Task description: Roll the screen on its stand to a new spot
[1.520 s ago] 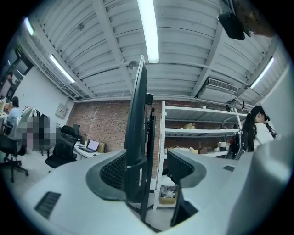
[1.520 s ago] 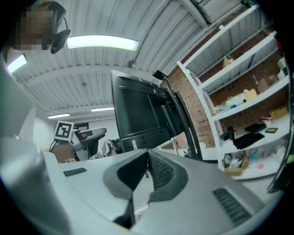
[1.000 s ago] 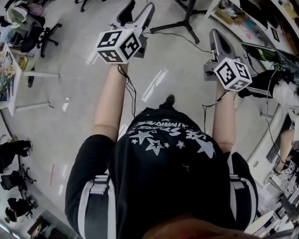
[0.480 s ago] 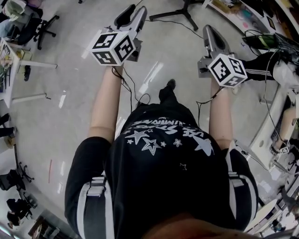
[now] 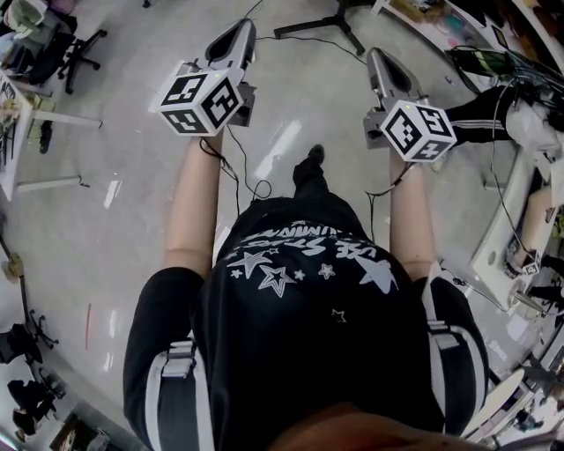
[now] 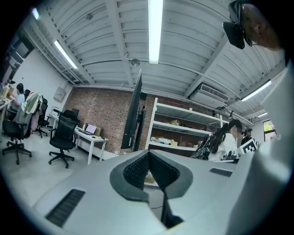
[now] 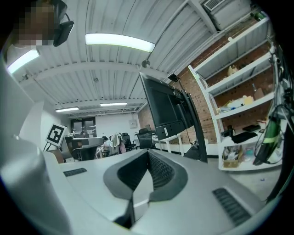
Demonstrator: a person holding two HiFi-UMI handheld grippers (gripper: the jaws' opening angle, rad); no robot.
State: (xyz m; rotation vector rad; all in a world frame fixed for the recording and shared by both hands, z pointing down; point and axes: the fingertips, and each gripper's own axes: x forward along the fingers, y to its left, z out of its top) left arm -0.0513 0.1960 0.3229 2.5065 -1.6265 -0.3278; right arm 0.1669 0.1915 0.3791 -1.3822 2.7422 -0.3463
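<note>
The tall black screen [image 7: 164, 109] stands on its wheeled stand [image 7: 196, 137] ahead on the right in the right gripper view. In the left gripper view the screen [image 6: 134, 114] shows edge-on, ahead. One black leg of the stand's base [image 5: 328, 24] lies on the floor at the top of the head view, beyond both grippers. My left gripper [image 5: 241, 28] has just been closing and is shut, with nothing between its pads. My right gripper [image 5: 378, 56] is shut and empty too. Both are held level in the air, short of the stand and touching nothing.
Black cables [image 5: 231, 172] trail over the grey floor. Office chairs [image 6: 62, 137] and a white desk [image 6: 89, 137] stand at the left, with shelves [image 6: 183, 131] behind the screen. A seated person [image 5: 493, 119] and a table [image 5: 502, 247] are at the right.
The left gripper's jaws, apart a second ago, have come together. Both grippers have moved forward and slightly left over the floor as the person steps on.
</note>
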